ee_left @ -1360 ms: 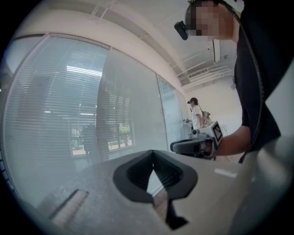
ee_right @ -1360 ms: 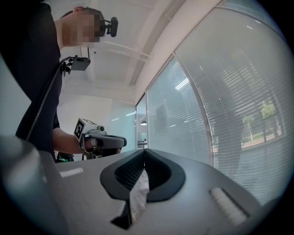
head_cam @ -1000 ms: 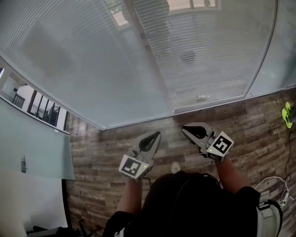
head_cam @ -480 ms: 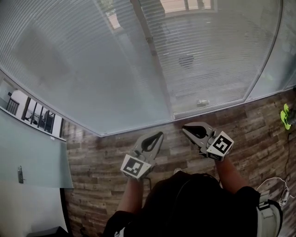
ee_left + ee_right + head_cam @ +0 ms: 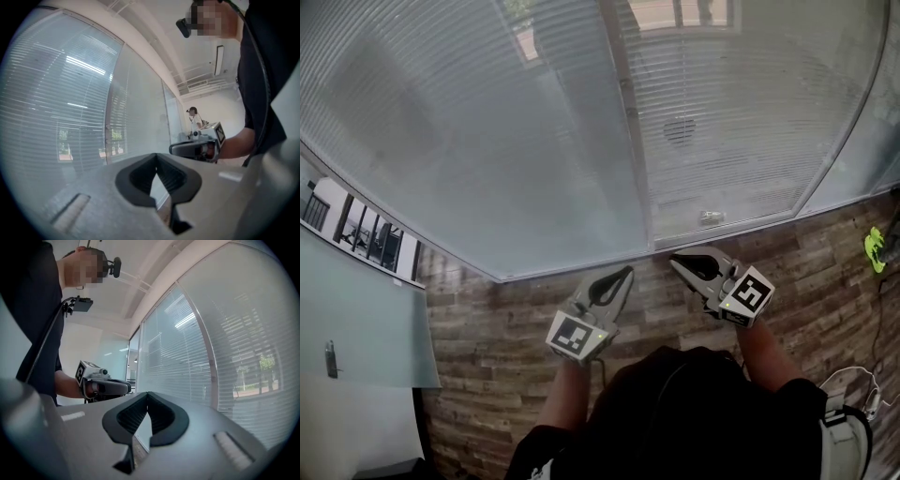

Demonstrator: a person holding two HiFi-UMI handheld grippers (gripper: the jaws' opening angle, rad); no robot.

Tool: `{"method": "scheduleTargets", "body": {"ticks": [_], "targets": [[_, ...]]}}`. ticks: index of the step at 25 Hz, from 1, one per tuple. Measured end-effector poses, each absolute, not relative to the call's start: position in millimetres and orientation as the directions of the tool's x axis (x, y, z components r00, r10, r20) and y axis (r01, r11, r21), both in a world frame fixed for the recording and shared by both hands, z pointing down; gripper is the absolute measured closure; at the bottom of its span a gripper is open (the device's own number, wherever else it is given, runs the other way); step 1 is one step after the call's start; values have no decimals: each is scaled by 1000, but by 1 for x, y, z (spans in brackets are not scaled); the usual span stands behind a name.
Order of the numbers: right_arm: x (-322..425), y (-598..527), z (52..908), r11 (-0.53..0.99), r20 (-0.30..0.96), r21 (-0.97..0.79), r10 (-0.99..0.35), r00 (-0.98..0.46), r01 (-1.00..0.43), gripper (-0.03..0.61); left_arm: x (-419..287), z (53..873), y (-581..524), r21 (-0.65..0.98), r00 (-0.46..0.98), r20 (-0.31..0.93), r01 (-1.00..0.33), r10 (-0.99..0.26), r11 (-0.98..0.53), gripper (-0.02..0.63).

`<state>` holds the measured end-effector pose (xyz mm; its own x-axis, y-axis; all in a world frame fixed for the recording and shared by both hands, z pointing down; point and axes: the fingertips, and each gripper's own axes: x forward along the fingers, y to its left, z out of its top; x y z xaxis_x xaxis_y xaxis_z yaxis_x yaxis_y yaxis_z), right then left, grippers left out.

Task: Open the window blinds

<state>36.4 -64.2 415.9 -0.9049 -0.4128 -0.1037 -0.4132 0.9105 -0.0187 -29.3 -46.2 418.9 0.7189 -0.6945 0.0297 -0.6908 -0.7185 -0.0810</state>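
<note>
Behind the glass wall straight ahead, the blinds point(image 5: 712, 122) are hanging closed, slats flat. Left gripper point(image 5: 621, 275) and right gripper point(image 5: 677, 262) are pointing level at them, jaws pressed together, gripping nothing; probably just approaching. Wood-plank floor point(image 5: 825, 253) is running underneath, in a bright office.

White slatted window blinds point(image 5: 487, 122), lowered fully behind glass, slats horizontal, reaching the floor.

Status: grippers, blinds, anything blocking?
Left gripper shut, empty. Right gripper shut, empty. Blinds down, neither gripper touching them. No obstruction seen in front.
</note>
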Motion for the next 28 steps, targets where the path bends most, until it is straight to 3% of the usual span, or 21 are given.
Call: {"method": "scheduleTargets", "body": {"ticks": [10,28], "targets": [[18,-79,412,909,-65,49,-410,-910,-414,572,-48,415,-70,-117,723,-40,-689,-690,-715,609],[18,-99,420,908,2,109,-407,-913,-404,572,-38,412,-91,-104,744,7,-664,-668,-740,609]]}}
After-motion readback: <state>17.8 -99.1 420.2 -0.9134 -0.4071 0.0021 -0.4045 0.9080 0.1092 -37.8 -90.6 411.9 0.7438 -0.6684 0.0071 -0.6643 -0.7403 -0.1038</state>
